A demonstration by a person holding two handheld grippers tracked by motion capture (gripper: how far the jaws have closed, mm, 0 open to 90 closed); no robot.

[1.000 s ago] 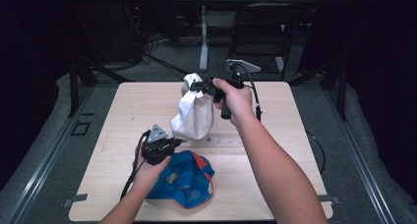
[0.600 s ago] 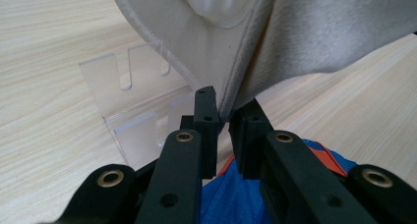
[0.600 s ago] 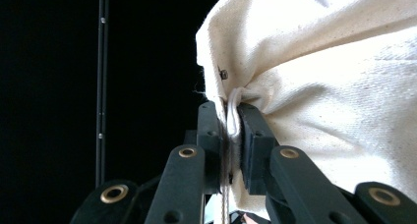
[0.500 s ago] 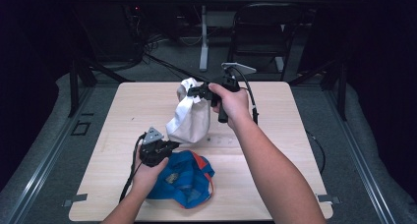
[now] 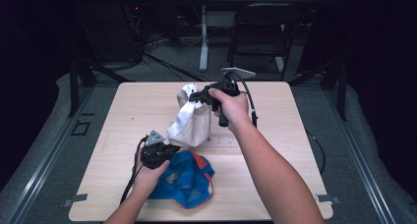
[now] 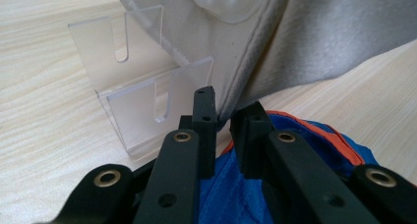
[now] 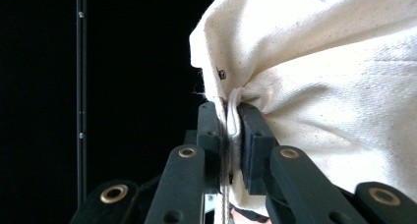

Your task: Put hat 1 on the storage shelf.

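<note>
The white cloth bag (image 5: 191, 123) stands on the clear acrylic stand (image 6: 142, 94), just behind the blue cloth (image 5: 184, 180). The right gripper (image 5: 196, 96) pinches the bag's top edge. The left gripper (image 6: 223, 117) is nearly pressed together at the bag's bottom hem, though I cannot tell if it grips. I think it is best to lift slowly and straight up, so the bag does not catch on the stand.

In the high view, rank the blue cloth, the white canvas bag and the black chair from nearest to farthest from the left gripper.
1. Blue cloth: right beside the left gripper, at the table's near edge.
2. White canvas bag: just beyond it, mid-table, pinched by the right gripper.
3. Black chair: on the floor behind the table.
</note>
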